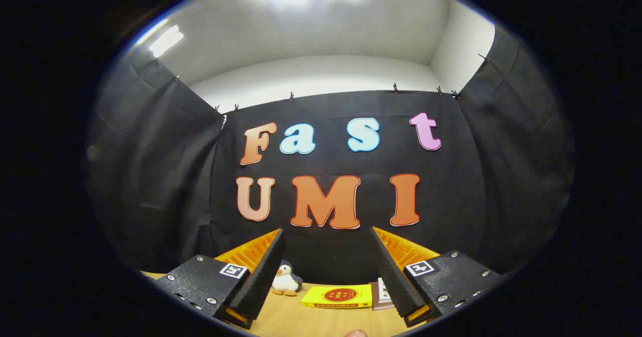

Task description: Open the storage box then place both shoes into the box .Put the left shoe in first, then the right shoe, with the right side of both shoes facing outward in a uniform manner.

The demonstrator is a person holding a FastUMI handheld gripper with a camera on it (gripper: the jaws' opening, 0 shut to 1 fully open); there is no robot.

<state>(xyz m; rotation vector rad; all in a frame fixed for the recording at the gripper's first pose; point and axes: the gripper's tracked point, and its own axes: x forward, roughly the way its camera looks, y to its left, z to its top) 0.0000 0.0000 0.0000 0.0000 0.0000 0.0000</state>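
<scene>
My gripper (328,234) is held up high and points at the booth's back wall, open, with a wide gap and nothing between the fingers (261,272). Beyond them lies the far strip of a wooden table (291,317).
At the back of the table a small penguin plush toy (286,279) stands just right of the left finger. A flat yellow box (338,296) lies between the fingers, far beyond them. A brownish book (382,294) sits beside it, partly behind the right finger.
</scene>
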